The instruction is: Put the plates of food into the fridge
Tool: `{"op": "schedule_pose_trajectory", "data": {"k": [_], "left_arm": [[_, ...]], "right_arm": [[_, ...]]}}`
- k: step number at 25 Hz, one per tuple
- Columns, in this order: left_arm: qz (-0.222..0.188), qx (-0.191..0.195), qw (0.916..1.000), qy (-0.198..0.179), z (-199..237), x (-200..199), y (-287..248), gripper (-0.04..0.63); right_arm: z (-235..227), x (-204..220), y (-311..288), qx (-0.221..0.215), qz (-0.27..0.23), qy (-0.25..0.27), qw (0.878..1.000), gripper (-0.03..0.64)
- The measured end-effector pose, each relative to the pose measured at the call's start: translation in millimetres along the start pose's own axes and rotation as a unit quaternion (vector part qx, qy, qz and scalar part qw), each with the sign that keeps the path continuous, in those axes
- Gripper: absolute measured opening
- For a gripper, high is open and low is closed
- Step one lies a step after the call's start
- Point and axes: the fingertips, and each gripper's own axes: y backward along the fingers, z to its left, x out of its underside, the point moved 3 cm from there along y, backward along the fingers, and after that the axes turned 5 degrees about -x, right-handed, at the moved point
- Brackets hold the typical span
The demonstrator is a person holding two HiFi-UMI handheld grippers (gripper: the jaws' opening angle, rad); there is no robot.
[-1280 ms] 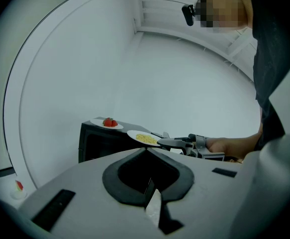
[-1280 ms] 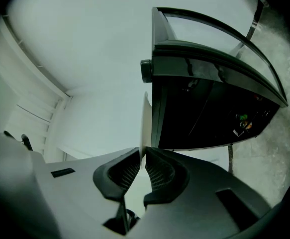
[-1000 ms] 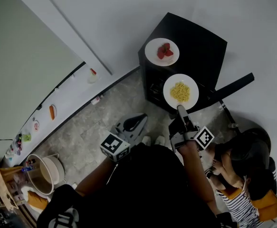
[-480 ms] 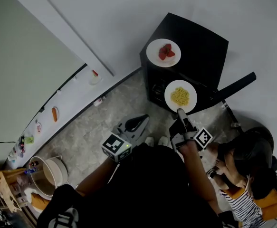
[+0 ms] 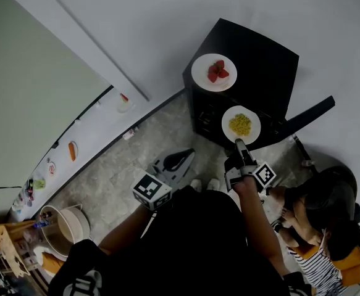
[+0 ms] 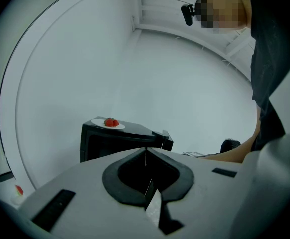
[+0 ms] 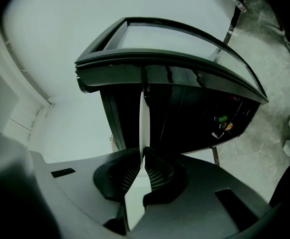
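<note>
Obs., head view. Small black fridge (image 5: 260, 54) stood at 1 o'clock on the stone-patterned floor (image 5: 136, 159), its door (image 5: 309, 113) swung open toward 4 o'clock.

Right tongs (image 5: 238, 142): jaws nearly closed, pinching the near rim of the plate of yellow food (image 5: 228, 127). In the right gripper view the plate showed edge-on as a thin white strip running up from between the ribbed pads, with the open, dark fridge front directly behind it. In the head view this plate sat at 12 o'clock of the tongs, over the front edge of the fridge. Whether it rested on anything could not be told.

Plate of red food (image 5: 201, 79): on the fridge top, at 11 o'clock of the yellow plate, apart from it.

Left tongs (image 6: 145, 152): jaws fully together, nothing between them. They were held at 9 o'clock of the right tongs, over the floor, clear of both plates.

A seated person (image 5: 322, 208) was at 4 o'clock, beside the holder's right arm.
</note>
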Motion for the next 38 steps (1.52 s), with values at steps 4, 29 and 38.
{"op": "schedule_pose_trajectory", "data": {"k": [4, 29, 38], "left_arm": [[0.002, 0.0, 1.0, -0.001, 4, 1, -1, 0.023], [0.012, -0.002, 0.9999, 0.003, 17, 8, -9, 0.023], [0.024, 0.005, 0.9997, -0.002, 14, 16, -20, 0.023]], "right_arm": [[-9, -7, -10, 0.0, -0.017, -0.004, 1.0, 0.043], [-68, -44, -50, 0.06, -0.133, -0.06, 0.987, 0.036], [-82, -56, -62, 0.062, -0.165, -0.069, 0.982, 0.034]]}}
